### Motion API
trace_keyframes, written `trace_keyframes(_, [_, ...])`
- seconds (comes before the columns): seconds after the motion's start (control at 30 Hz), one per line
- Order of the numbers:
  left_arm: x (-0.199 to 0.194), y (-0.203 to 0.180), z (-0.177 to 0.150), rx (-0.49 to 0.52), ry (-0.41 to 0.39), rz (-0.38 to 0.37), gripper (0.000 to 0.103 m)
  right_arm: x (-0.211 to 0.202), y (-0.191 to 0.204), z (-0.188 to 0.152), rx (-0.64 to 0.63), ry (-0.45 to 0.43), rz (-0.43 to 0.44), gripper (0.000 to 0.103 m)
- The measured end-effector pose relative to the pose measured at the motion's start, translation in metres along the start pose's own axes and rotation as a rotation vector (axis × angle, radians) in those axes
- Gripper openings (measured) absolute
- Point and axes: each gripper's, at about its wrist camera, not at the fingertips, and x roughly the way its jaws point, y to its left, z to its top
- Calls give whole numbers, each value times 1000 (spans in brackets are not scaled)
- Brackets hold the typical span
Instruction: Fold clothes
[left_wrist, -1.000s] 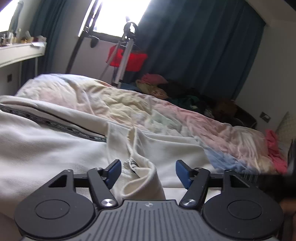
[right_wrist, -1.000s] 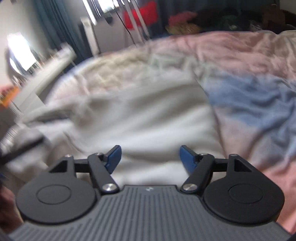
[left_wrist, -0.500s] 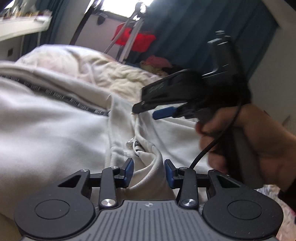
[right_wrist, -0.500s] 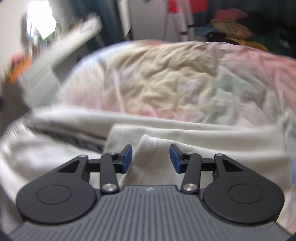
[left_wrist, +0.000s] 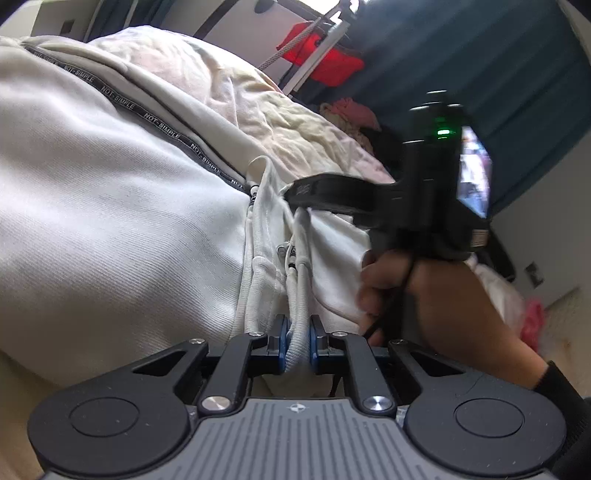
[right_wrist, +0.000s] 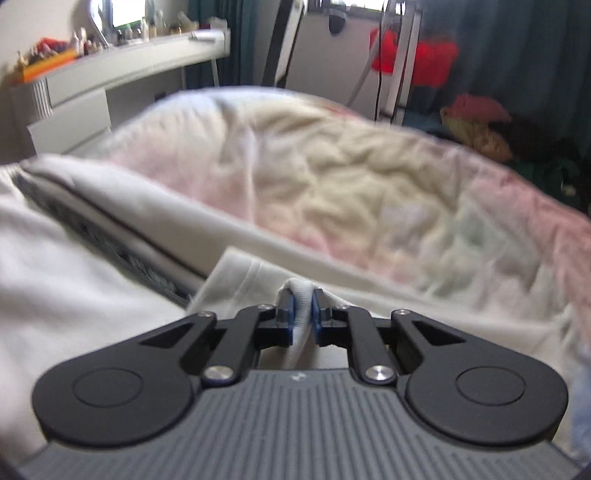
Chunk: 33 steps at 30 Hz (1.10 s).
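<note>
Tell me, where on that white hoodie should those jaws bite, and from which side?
On the thick ribbed hem, from the near edge, coming in flat along the bed. That edge of the white hoodie is a firm, doubled band lying open toward the tools. Both the left gripper and right gripper are shut on it there.

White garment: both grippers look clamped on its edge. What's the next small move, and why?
Probably lift both grippers together and carry the edge over toward the taped side. The left gripper and right gripper are each shut on a fold of the white garment, close together near the drawcords, while the rest lies flat on the bed.
</note>
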Motion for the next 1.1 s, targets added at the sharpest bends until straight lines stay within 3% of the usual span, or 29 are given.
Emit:
trace_keyframes(0.13, [1, -10, 0, 84, -17, 29, 14, -2, -6, -5, 56, -26, 8, 15])
trace_keyframes(0.3, [-10, -32, -5, 219, -60, 71, 20, -48, -23, 3, 157, -75, -6, 17])
trace_keyframes(0.37, [-21, -43, -9, 270, -86, 82, 24, -77, -33, 4, 212, -112, -2, 38])
trace_keyframes(0.47, [-43, -58, -16, 332, -135, 88, 41, -125, -44, 1, 239, -189, -4, 64])
trace_keyframes(0.53, [-58, -67, -20, 364, -170, 93, 47, -160, -51, -8, 254, -238, -9, 66])
trace_keyframes(0.63, [-83, -78, -28, 408, -227, 112, 72, -207, -59, -26, 269, -280, -15, 68])
trace_keyframes(0.67, [-91, -80, -31, 418, -246, 118, 81, -220, -60, -34, 273, -291, -17, 81])
trace_keyframes(0.73, [-109, -86, -40, 441, -288, 131, 82, -244, -62, -54, 279, -320, -14, 90])
trace_keyframes(0.9, [-134, -97, -52, 469, -366, 170, 96, -279, -60, -98, 298, -333, -13, 89])
trace_keyframes(1.1, [-136, -107, -61, 489, -414, 193, 100, -289, -59, -135, 332, -354, -42, 89])
